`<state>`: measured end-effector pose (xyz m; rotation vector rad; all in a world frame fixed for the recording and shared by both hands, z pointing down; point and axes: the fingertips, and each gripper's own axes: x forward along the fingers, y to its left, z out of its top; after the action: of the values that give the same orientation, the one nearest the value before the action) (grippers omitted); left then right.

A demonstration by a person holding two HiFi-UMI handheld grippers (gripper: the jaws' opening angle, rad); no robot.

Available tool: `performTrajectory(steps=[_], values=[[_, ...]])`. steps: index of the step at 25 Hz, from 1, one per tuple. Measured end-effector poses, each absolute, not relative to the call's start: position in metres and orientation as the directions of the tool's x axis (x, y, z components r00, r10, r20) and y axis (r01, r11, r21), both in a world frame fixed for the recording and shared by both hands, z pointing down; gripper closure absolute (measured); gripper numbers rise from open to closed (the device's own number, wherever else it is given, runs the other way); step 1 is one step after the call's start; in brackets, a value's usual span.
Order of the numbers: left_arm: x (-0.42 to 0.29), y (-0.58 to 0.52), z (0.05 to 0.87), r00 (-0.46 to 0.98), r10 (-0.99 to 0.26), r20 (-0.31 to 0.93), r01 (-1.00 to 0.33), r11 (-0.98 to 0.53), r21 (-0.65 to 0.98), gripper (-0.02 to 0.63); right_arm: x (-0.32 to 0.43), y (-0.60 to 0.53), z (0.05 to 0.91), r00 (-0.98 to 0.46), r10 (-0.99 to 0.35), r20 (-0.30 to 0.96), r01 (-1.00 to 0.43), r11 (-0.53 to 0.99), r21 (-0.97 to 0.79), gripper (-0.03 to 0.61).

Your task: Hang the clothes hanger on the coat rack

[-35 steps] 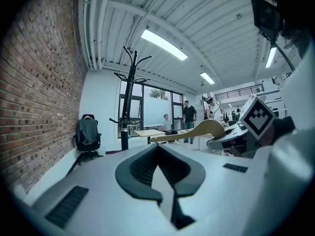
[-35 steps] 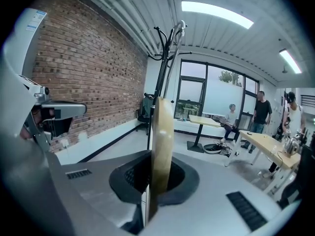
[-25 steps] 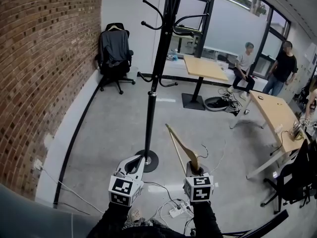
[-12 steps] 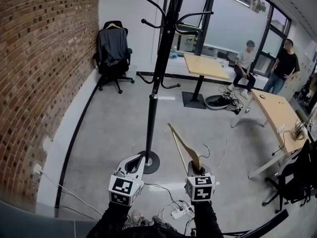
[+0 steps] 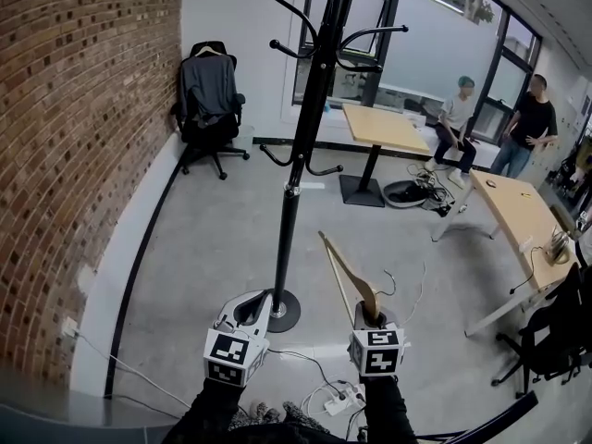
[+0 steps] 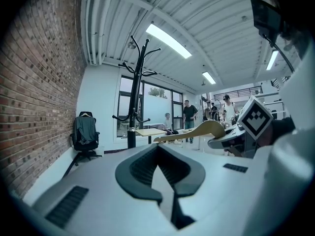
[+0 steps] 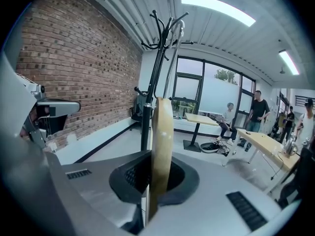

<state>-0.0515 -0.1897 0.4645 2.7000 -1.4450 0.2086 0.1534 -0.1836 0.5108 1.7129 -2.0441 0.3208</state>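
Observed a pale wooden clothes hanger (image 5: 347, 276) at lower centre of the head view, with one arm slanting up-left and a thin wire hook curling to the right. Not yet hung on the black coat rack (image 5: 294, 183), which stands left of it at frame centre. Against the frame of a second earlier: found the rack's base lower in frame, nearer the left gripper (image 5: 262, 299); found the hanger's place little changed. Confirmed right gripper (image 5: 370, 320) jaws clamped tight on the hanger's wooden body. Confirmed left gripper jaws pressed together, pinching nothing.
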Motion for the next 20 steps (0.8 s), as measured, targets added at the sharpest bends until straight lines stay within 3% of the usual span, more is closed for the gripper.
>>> performTrajectory(steps=[20], values=[[-0.061,-0.247,0.454,0.582,-0.801,0.137,-0.809,-0.588,-0.001,0.606,0.149,-0.231,0.511,-0.057,-0.867,0.495,-0.982,0.139,0.129,0.57]])
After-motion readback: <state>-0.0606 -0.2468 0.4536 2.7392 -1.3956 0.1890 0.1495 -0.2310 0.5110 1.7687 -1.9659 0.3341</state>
